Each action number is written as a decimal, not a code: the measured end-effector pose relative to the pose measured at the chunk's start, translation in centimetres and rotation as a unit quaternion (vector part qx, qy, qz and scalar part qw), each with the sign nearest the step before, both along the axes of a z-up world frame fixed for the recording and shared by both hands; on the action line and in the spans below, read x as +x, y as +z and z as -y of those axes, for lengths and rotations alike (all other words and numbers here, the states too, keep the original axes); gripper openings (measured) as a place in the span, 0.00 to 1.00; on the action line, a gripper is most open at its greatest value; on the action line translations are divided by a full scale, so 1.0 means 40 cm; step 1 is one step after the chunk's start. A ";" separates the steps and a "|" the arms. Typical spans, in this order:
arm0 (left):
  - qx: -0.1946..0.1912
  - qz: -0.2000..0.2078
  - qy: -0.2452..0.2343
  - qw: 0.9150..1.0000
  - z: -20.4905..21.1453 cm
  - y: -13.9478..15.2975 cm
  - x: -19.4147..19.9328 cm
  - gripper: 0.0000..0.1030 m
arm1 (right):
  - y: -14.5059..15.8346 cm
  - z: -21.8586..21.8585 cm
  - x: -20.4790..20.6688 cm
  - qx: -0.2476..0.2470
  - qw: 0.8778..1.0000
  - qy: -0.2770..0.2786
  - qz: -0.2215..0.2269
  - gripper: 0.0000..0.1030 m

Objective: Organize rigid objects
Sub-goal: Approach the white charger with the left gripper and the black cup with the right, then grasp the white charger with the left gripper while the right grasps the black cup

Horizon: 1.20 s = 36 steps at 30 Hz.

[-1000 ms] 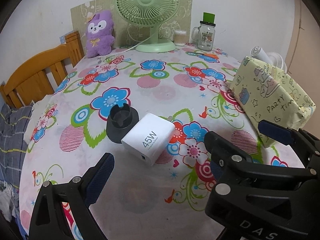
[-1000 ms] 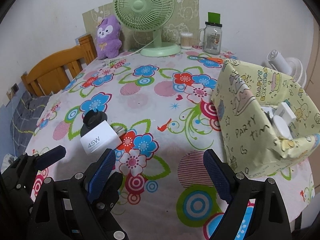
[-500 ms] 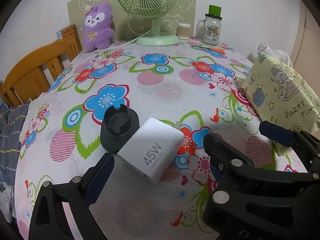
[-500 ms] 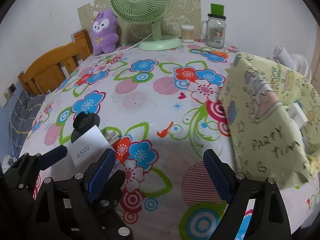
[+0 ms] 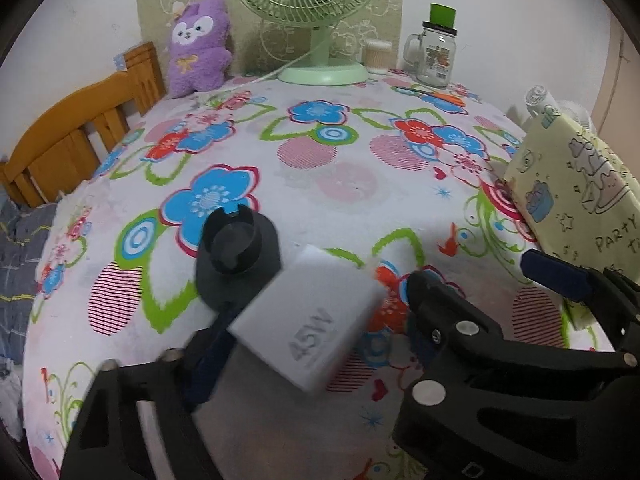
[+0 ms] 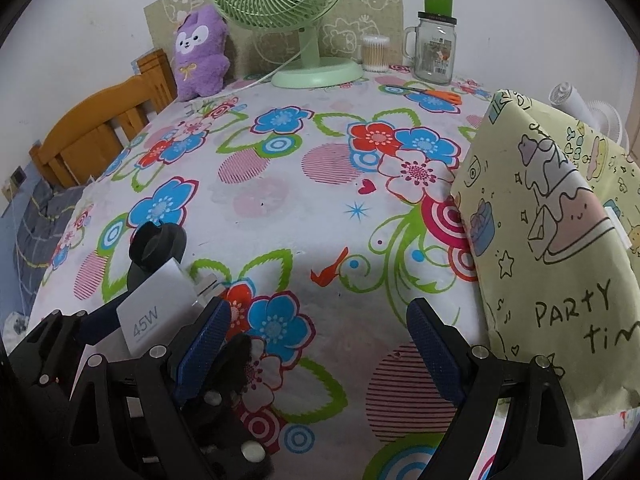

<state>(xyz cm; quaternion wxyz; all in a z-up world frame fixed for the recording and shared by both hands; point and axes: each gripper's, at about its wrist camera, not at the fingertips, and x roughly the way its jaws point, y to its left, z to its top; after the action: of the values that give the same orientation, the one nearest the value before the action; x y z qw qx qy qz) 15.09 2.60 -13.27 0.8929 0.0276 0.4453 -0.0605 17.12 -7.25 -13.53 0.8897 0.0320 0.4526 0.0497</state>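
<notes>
Landmark: green desk fan [image 6: 280, 8] at the table's far edge.
Left of fan: purple plush toy [image 6: 202, 54], against the wall.
Right of fan: cotton-swab tub [image 6: 375, 53], glass mug jar with green lid [image 6: 435, 46]; orange-handled scissors [image 6: 438, 94] lie flat just in front.
Wide bare stretch of flowered tablecloth [image 6: 320, 200] runs from the fan base toward the cameras.
Far right of fan: tall yellow paper-wrapped box [image 6: 560, 240] walls off that side.
Near left: black round stand [image 5: 236, 256] and white 45W charger block [image 5: 308, 320], touching.

left gripper [image 5: 316, 328] closing, right gripper [image 6: 318, 344] spread wide
</notes>
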 end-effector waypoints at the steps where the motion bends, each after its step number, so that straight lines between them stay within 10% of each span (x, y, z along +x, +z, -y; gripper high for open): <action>1: -0.002 0.001 -0.002 1.000 -0.001 0.001 -0.002 0.67 | 0.000 0.000 0.001 0.001 1.000 0.000 0.000 0.89; 36: 0.006 -0.001 0.039 0.999 -0.261 0.018 -0.003 0.55 | 0.012 -0.296 0.067 -0.048 0.994 0.101 0.009 0.89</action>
<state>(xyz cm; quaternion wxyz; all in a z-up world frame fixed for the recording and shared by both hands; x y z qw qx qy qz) 14.95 13.05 -12.56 0.8939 0.0154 0.4473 -0.0226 19.81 4.59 -13.04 0.8847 -0.0576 0.4473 0.1178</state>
